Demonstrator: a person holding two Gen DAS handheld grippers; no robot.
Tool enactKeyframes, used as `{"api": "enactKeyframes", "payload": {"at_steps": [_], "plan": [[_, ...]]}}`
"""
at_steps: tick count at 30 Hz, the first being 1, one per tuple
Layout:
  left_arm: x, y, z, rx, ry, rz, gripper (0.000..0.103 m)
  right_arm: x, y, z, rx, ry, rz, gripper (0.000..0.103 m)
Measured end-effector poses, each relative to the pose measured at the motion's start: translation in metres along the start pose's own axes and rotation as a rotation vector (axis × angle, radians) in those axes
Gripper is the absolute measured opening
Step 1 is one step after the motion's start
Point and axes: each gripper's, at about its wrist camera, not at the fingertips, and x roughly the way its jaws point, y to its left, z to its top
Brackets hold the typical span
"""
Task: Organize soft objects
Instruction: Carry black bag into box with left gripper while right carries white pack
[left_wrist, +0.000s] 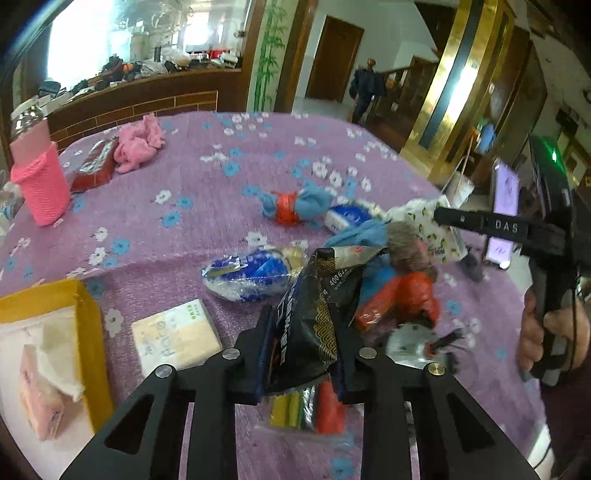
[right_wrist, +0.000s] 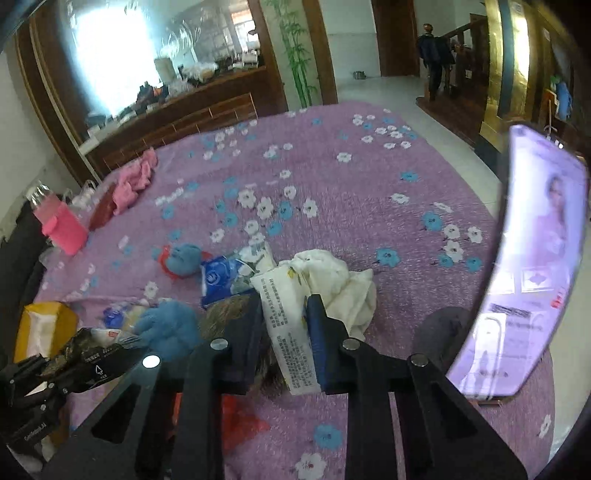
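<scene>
L claw (left_wrist: 301, 354) pinches black snack bag (left_wrist: 317, 314); R claw (right_wrist: 282, 332) clamps white tissue pack (right_wrist: 291, 325).

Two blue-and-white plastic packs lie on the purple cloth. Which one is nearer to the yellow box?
The pack just ahead of the left tool, lying alone. The other pack is farther back, between the blue-and-orange cloth and the pile of soft things.

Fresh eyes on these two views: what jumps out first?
Both grippers are loaded: the left gripper is clamped on a crinkled black foil snack packet, the right gripper on a white printed tissue pack. Behind them, a jumble of soft things covers the purple floral bedspread, including a blue fluffy cloth. A lit phone screen fills the right edge of the right wrist view.
</scene>
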Motion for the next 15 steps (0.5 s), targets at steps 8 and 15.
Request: {"api": "enactKeyframes", "payload": {"at_steps": [8,15], "plan": [[-0.066,0.004,-0.025,-0.050,-0.104,-0.057,0.024,-0.062,0.018,-0.008,-0.015,-0.085,0.072,0.021],[-0.136,0.039,-0.058,-0.131,-0.198,-0.048,0.024,-0.102,0.070,-0.023,-0.081,-0.090,0.205,0.021]]}}
